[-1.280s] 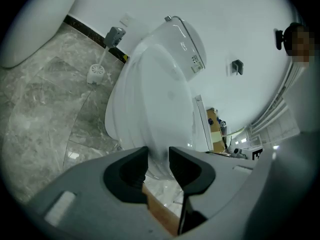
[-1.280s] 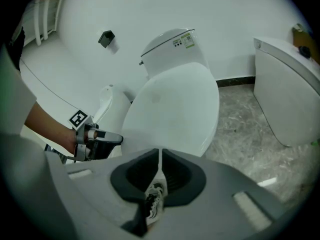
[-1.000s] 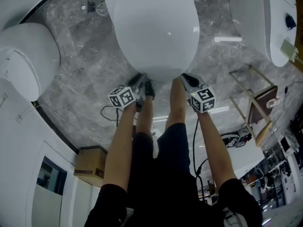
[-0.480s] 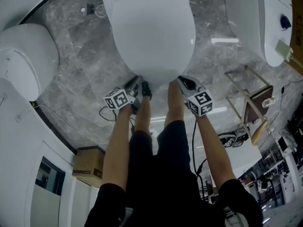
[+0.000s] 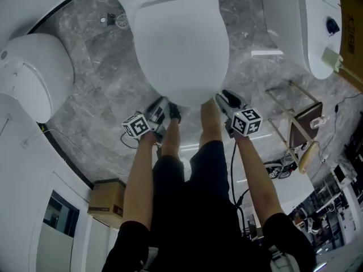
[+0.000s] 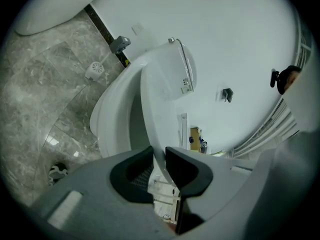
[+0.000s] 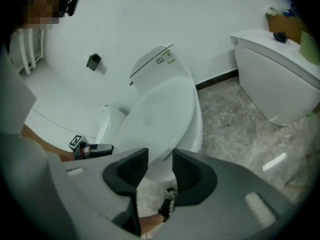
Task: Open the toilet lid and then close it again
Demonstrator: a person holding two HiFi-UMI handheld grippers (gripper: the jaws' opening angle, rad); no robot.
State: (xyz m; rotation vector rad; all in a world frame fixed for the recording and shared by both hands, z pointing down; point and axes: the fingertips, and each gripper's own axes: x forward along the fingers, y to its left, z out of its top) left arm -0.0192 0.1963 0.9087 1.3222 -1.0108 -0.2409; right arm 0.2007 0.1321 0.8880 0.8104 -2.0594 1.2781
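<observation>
Pinching toilet lid [image 5: 181,50] edge, left gripper [image 6: 159,159] just closing; right gripper [image 7: 160,166] just opened, astride it.

3 toilets: middle toilet [image 5: 181,44], left toilet [image 5: 34,67], right toilet [image 5: 295,21]. 2 grippers: left gripper [image 5: 164,103], right gripper [image 5: 224,95]. 1 person [image 5: 193,208]. 2 boxes: near-left box [image 5: 108,200], far-right box [image 5: 353,33]. 1 wooden stand [image 5: 303,132] on the right. 1 floor drain [image 5: 121,20], far left.

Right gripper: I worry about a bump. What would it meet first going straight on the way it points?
Probably the toilet lid: the right gripper has its jaws, which have just been opening, astride the lid's front edge, not pressing it.
</observation>
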